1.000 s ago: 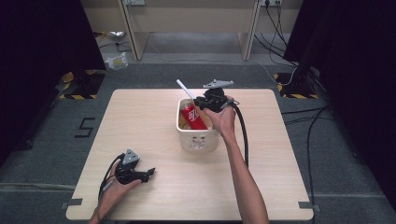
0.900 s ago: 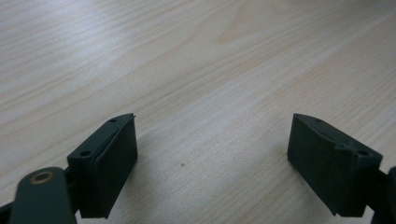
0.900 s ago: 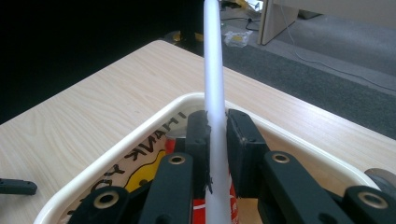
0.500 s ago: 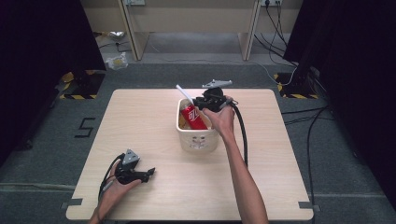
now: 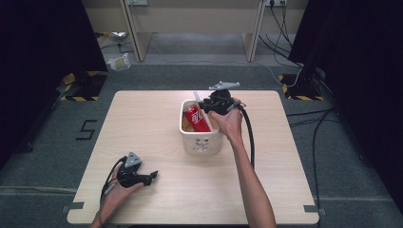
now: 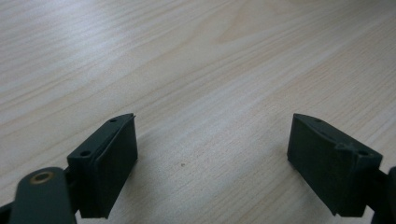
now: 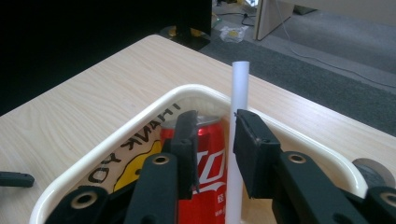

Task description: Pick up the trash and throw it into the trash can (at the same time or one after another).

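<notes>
The lower part of the straw [image 7: 239, 140] is cut off by the bottom edge in the right gripper view, and part of the can [image 7: 205, 172] is covered by the right tongs [image 7: 215, 140]. The bin [image 5: 190, 137] print is too small to be read from above.

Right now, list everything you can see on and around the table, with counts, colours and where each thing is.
table: one, light wood, centre of room
tub: one, cream, middle of table
can: one, red, lying tilted in tub
straw: one, white, upright in tub beside can, between right jaws
desk: one, beige, beyond table
bag: one, clear, crumpled on floor by desk leg
cables: several, black, floor at right
left gripper: one, black, near table's front left, jaws wide open over bare wood
right gripper: one, black, over tub; jaws just opening, small gap around straw
</notes>
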Demonstrator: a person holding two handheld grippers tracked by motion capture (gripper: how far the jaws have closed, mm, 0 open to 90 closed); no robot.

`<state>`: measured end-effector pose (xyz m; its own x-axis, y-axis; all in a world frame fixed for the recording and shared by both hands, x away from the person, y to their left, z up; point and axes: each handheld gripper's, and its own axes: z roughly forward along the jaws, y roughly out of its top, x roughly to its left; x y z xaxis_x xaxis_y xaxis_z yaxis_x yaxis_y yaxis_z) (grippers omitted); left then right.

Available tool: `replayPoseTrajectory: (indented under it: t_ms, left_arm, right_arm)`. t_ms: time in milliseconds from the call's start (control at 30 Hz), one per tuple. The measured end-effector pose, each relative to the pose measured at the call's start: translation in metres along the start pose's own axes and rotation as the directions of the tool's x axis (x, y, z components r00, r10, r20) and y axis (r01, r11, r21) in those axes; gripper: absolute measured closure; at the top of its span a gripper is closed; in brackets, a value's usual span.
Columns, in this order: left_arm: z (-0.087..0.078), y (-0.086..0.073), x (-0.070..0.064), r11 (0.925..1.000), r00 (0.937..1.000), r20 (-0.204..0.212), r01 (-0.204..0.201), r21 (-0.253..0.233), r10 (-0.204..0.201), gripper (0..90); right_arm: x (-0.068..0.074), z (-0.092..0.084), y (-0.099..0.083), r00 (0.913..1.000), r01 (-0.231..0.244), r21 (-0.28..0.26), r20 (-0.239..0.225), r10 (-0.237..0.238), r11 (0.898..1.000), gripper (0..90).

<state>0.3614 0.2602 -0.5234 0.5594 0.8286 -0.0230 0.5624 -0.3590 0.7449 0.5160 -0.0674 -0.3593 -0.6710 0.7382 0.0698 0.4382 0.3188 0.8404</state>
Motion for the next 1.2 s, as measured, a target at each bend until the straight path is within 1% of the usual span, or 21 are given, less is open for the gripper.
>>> replayPoseTrajectory:
  t_ms: [100,167,233,333,433,567,867,1000,1200]
  left_arm:
    - [0.000,0.000,0.000,1.0000,1.0000,0.000,0.000,0.000,0.000,15.2]
    - [0.000,0.000,0.000,1.0000,1.0000,0.000,0.000,0.000,0.000,15.2]
    - [0.000,0.000,0.000,1.0000,1.0000,-0.001,0.002,-0.002,-0.002,15.2]
    - [0.000,0.000,0.000,1.0000,1.0000,-0.001,0.002,-0.002,-0.002,15.2]
    - [0.000,0.000,0.000,1.0000,1.0000,-0.001,0.002,-0.002,-0.002,15.2]
    - [0.000,0.000,0.000,1.0000,1.0000,-0.001,0.001,0.000,-0.001,15.2]
    - [0.000,0.000,0.000,1.0000,1.0000,-0.001,0.001,0.001,-0.001,15.2]
    - [0.000,0.000,0.000,1.0000,1.0000,-0.001,0.001,0.000,-0.001,15.2]
    - [0.000,0.000,0.000,1.0000,1.0000,-0.001,0.001,0.001,-0.001,15.2]
  right_arm:
    - [0.000,-0.003,-0.002,1.0000,0.002,0.002,0.003,-0.002,1.000,61.5]
    - [0.000,-0.005,-0.003,1.0000,0.008,0.010,0.006,-0.008,1.000,54.5]
    - [0.000,-0.008,-0.005,1.0000,0.005,0.006,0.004,-0.005,1.000,47.4]
    - [0.001,-0.014,-0.006,0.9999,0.007,0.003,0.014,-0.007,1.000,39.6]
    - [0.001,-0.019,-0.008,0.9996,0.008,-0.001,0.028,-0.008,1.000,33.5]
    - [0.000,-0.027,-0.012,0.9988,-0.003,-0.009,0.049,0.003,1.000,27.1]
    - [-0.008,-0.046,-0.021,0.9966,-0.007,-0.023,0.082,0.009,1.000,24.8]
    - [-0.010,-0.054,-0.026,0.9964,-0.008,-0.029,0.084,0.011,1.000,24.6]
    - [-0.013,-0.065,-0.032,0.9950,-0.008,-0.040,0.099,0.012,0.999,24.1]
